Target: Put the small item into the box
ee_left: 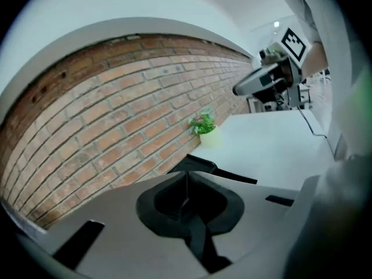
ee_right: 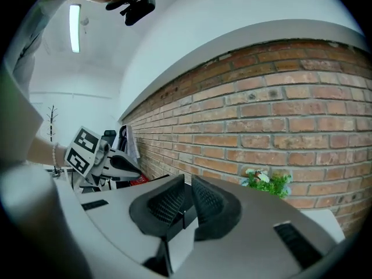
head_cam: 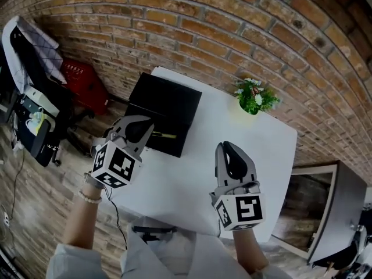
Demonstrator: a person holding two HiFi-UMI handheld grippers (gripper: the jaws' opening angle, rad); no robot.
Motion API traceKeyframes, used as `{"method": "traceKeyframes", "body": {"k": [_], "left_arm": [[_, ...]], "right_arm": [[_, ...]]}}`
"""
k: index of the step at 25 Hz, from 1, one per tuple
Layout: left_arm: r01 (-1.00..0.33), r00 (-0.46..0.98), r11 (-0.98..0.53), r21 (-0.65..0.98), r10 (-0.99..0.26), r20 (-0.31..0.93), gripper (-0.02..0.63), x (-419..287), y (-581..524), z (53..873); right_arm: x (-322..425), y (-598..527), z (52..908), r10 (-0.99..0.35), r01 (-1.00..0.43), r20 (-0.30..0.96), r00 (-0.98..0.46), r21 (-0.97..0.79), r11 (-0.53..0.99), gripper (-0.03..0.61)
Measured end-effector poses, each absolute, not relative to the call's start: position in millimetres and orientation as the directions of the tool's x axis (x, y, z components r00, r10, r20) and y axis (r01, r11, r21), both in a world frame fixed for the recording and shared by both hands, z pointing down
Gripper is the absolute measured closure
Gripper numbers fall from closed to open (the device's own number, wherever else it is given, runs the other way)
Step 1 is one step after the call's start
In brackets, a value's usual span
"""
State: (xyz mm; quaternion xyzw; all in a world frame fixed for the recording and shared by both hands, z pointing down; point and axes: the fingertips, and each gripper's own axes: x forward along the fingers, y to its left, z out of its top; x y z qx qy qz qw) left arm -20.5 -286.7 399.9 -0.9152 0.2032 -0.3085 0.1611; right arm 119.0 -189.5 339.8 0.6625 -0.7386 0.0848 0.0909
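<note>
The small item (head_cam: 164, 135), one slim yellowish piece and the only one in sight, is lying inside the box (head_cam: 168, 100), down by the box's near edge. That's a single black box, open, sitting at the far left corner of the one white table (head_cam: 174, 185). Two grippers in play. The left gripper (head_cam: 139, 128) hangs right over the near edge of the box, just beside the item, and its own view shows the two jaws pressed together into one thin line with nothing between them. The right gripper (head_cam: 234, 158) is well apart from the box, above the bare middle of the table on the person's right side; its view shows the two ribbed jaws with a narrow gap between them, and nothing held there either. So both are empty. One little potted plant (head_cam: 254, 96) with green leaves and pale flowers stands at the far edge of the table against the brick wall (head_cam: 232, 28). Off to the left, on the wooden floor, there's one red crate (head_cam: 81, 83).
</note>
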Motion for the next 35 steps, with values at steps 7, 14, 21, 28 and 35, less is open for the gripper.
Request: {"method": "traceKeyframes", "body": {"k": [7,14,21,28,35], "left_arm": [[-0.529,0.720,-0.782,-0.331,-0.619,0.314,0.591,-54,-256,312],[-0.650,0.684,-0.693,-0.312,-0.713,0.157,0.592,-70,-212,249],[-0.673,0.649,-0.648,-0.357,-0.749,0.134,0.594,-77,-181,224],[-0.712,0.628,-0.634,-0.302,-0.767,0.131,0.592,-83,-171,227],[-0.718,0.631,-0.642,-0.267,-0.763,0.138,0.594,-81,-170,236]], "right_arm": [[95,-188,295,-0.966,-0.977,0.166,-0.197,0.052,0.208,0.515],[84,-179,263,-0.961,-0.962,0.098,-0.259,0.066,0.266,0.515],[82,-169,252,-0.955,-0.954,0.076,-0.287,0.063,0.292,0.515],[80,-162,251,-0.950,-0.949,0.075,-0.303,0.066,0.308,0.515],[79,-157,251,-0.950,-0.949,0.077,-0.302,0.073,0.307,0.517]]}}
